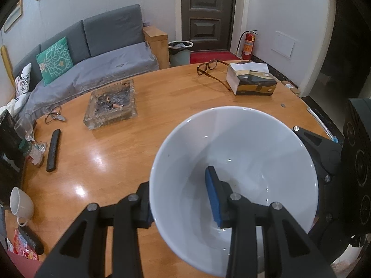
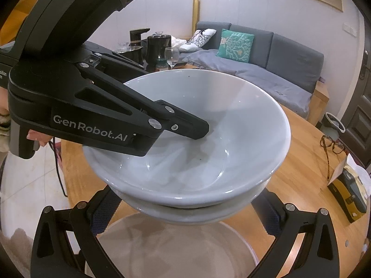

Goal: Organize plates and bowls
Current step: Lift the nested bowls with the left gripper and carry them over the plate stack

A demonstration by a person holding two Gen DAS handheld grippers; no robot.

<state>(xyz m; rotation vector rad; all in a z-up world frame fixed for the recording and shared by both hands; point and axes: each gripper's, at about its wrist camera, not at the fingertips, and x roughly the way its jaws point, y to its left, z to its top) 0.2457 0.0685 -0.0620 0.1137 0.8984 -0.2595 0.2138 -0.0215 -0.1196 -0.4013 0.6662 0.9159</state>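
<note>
My left gripper (image 1: 183, 199) is shut on the rim of a white bowl (image 1: 234, 173), one finger inside and one outside. In the right wrist view this bowl (image 2: 190, 143) sits nested in a second white bowl (image 2: 197, 215), with the left gripper (image 2: 176, 134) reaching in from the left. My right gripper (image 2: 185, 222) is open, its fingers on either side of the lower bowl, not touching it that I can see. A pale plate (image 2: 171, 250) lies below the bowls, partly hidden.
On the wooden table (image 1: 139, 162) are a glass ashtray (image 1: 111, 106), glasses (image 1: 208, 67), a tissue box (image 1: 251, 81), a black remote (image 1: 53, 150), a white mug (image 1: 20, 201) and a wine glass (image 2: 172, 55). A grey sofa (image 1: 88, 53) stands behind.
</note>
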